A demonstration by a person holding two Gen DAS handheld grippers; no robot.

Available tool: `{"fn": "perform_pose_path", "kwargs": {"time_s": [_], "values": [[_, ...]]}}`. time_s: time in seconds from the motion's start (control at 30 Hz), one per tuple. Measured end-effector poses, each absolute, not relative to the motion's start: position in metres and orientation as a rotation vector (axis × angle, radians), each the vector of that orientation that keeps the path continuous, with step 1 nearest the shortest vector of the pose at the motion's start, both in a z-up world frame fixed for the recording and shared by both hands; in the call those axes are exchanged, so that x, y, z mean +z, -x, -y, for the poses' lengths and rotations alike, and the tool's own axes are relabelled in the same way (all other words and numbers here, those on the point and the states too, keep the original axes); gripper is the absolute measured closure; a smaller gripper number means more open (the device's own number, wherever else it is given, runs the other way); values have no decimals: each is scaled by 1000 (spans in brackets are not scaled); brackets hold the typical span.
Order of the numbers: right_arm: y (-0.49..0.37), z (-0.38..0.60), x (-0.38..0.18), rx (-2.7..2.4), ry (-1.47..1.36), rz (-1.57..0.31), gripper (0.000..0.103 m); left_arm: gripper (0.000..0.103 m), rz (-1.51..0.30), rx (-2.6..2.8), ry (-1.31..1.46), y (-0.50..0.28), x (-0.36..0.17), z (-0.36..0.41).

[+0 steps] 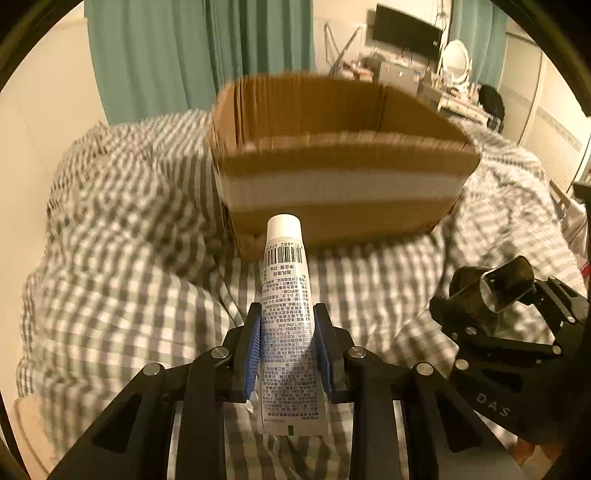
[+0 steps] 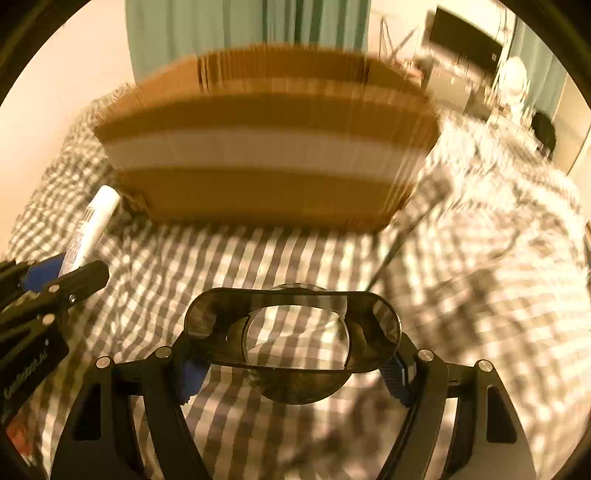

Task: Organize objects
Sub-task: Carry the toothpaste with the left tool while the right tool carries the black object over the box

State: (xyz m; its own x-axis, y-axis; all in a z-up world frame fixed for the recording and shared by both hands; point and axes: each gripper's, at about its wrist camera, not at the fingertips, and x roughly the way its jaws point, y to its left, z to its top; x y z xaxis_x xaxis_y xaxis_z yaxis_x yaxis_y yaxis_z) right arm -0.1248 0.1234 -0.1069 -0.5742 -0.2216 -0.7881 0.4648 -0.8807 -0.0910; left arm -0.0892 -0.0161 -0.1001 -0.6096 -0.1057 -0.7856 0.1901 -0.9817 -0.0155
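Left wrist view first: the left gripper [image 1: 287, 343] is closed on a white tube [image 1: 286, 325], its blue pads [image 1: 252, 354] pressing the tube's two sides. The tube points forward along the fingers, white cap ahead and crimped end back near the camera, with a barcode and dense small print facing up. Just beyond the cap stands an open cardboard box [image 1: 340, 162] with a pale band across its near wall; it rests on a grey-and-white checked bedcover [image 1: 122, 280]. The cap is short of the box, near the bottom of the near wall as seen from here. At the lower right the right gripper [image 1: 498, 295] comes into view, carrying a dark translucent object [image 1: 496, 288]. Behind the box hang teal curtains [image 1: 195, 51], and far right there is a desk with a dark monitor [image 1: 406, 27].

Right wrist view — the right gripper [image 2: 291, 365] has its fingers drawn in against the ends of the dark translucent object [image 2: 291, 332], a smoky oval holder with a clear round lens in the middle; the checked bedcover [image 2: 258, 258] shows through the lens. It is held above the bedding, in front of the box [image 2: 266, 155], which is blurred here. At the left edge the left gripper [image 2: 70, 269] appears with the white tube [image 2: 94, 225] sticking out toward the box's near left corner.
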Motion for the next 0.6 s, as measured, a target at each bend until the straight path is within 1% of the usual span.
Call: {"fn": "perform_pose_path", "kwargs": {"time_s": [0.2,0.3,0.33,0.43,0.6], "values": [[113,-129,-30,-2511,-1013,-384,27,76,-109,-2734,-1138,75,-40,14],[108,-122,7,-2523,-919,-370,27,76,-50,-2759,-1052,72,-5,8],[102,-117,11,-2522,-901,-363,27,76,-35,-2762,-1029,73,4,7],[105,-109,42,-2512,-840,-331,28,76,-26,-2772,-993,88,32,9],[143,-96,82,-2517,-782,-291,28,76,46,-2765,-955,137,64,14]]}}
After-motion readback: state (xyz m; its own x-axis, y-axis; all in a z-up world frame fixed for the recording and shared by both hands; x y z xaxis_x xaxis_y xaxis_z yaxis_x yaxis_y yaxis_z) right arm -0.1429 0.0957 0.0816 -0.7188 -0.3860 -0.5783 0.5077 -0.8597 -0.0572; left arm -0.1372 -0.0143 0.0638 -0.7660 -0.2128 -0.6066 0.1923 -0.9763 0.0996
